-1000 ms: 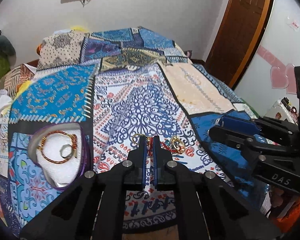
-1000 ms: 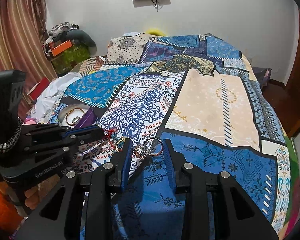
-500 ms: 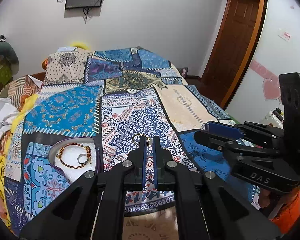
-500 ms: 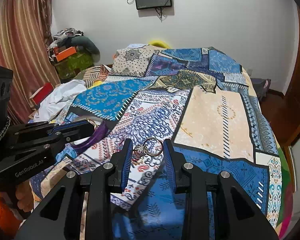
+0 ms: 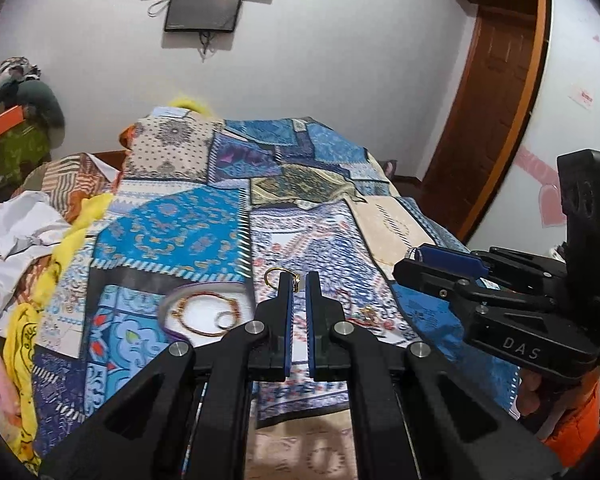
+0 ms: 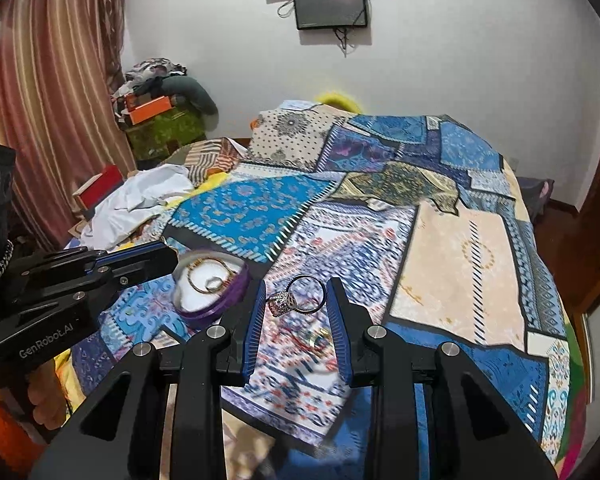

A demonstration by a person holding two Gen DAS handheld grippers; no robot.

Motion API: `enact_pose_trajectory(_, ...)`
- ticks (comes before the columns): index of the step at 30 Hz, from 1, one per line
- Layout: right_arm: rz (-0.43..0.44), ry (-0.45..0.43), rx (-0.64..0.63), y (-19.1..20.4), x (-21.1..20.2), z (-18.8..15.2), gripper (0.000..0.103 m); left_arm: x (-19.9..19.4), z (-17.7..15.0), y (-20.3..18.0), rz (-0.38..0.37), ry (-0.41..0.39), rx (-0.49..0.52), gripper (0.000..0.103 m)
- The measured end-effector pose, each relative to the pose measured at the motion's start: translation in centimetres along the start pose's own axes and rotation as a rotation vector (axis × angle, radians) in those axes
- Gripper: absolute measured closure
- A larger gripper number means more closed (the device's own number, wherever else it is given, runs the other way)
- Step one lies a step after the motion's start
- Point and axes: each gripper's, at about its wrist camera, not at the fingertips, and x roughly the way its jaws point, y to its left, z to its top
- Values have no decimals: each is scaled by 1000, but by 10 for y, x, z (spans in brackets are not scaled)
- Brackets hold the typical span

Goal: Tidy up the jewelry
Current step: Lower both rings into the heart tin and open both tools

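Up over the patchwork bedspread (image 5: 204,224), both grippers hold rings clear of the cloth. In the left wrist view the left gripper (image 5: 298,276) has its blue pads nearly together, pinching a thin gold ring (image 5: 274,276) whose loop sticks out at ten o'clock from the fingertips. In the right wrist view the right gripper (image 6: 296,294) clamps a silver ring (image 6: 300,296) crosswise between its pads, the ornate filigree head against the left pad and the plain band reaching to the right pad. A round purple-walled tray (image 6: 224,304) with a white lining lies on the bedspread at about ten o'clock from the right gripper's tips; inside it rest a gold-and-red bangle (image 6: 202,276) and a small silver ring (image 6: 214,282) beside it. From the left wrist camera the same tray sits at eight o'clock from the left gripper's tips. More loose jewelry (image 5: 364,314), a reddish strand with a gold piece, lies on the white-and-blue patterned patch at four o'clock from the left gripper's tips. A wall screen (image 6: 330,4) hangs at twelve o'clock, beyond the bed.
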Motion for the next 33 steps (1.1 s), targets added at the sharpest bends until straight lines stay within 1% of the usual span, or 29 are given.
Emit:
enact_pose_trajectory(9, 51, -5, -49, 30, 19, 13, 75, -14, 3, 36, 52, -42, -36, 99)
enact_pose_trajectory(15, 81, 15, -77, 47, 39, 18, 75, -10, 1, 58, 72, -41, -60, 99)
enact_pose_trajectory(22, 105, 84, -102, 58, 70, 13, 75, 11, -6, 74, 55, 1, -84, 99)
enact_pose_trajectory(30, 139, 183, -136, 67, 97, 2, 75, 47, -17, 89, 13, 82, -126, 99)
enact_pose_trajectory(33, 137, 224, -152, 70, 107, -3, 75, 58, -21, 94, 3, 109, -144, 99)
